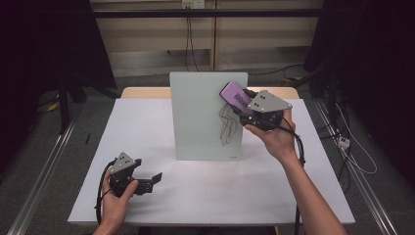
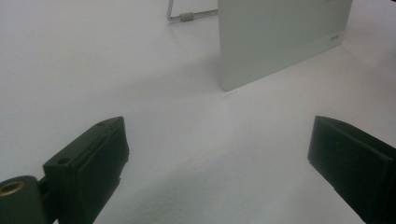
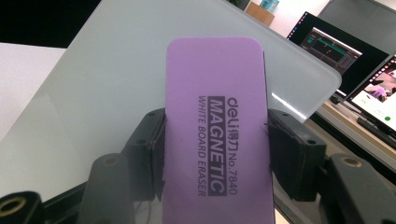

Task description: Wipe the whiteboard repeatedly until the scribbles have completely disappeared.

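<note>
The right claw [image 1: 244, 105] grips the eraser [image 1: 237, 97] at the board's [image 1: 200, 117] upper right, scribbles [image 1: 226, 125] just below; left claw [image 1: 151, 179] gapes.

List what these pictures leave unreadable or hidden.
- High view: the marks on the whiteboard are too faint to read, and the right tool covers part of them.
- Right tool view: the purple eraser hides the board behind it; whether it touches the board cannot be told.
- Left tool view: the board's top is cut off; the stand behind is blurred.
</note>
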`<state>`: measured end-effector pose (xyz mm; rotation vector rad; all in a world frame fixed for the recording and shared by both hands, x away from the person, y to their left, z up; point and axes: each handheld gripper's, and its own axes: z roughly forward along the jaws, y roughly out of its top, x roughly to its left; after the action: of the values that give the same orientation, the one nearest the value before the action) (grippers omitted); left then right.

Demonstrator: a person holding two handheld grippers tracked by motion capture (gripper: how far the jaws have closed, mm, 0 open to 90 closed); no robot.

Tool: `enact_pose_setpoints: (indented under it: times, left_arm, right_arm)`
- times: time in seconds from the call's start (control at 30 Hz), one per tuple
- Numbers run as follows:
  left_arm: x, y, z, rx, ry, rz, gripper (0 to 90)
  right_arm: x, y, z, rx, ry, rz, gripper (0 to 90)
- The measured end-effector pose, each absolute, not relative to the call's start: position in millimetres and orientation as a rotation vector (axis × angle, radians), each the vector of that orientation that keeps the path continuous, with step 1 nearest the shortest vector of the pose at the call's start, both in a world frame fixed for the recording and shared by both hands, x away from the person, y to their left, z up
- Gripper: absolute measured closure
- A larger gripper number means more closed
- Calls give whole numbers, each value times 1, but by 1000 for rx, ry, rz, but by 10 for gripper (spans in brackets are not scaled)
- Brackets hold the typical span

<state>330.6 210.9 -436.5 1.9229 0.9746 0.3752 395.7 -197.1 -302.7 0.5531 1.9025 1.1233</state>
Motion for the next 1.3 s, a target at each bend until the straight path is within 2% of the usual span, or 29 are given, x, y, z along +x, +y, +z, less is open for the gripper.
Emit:
enact_pose_setpoints:
  times: [0.73, 1.3]
  left_arm:
    - [330, 209, -437, 1936, 959, 367, 50]
    - [330, 207, -438, 1951, 960, 366, 50]
  right_arm:
    - [394, -192, -304, 571, 1907, 1083, 423]
    - [387, -181, -325, 520, 1977, 1022, 423]
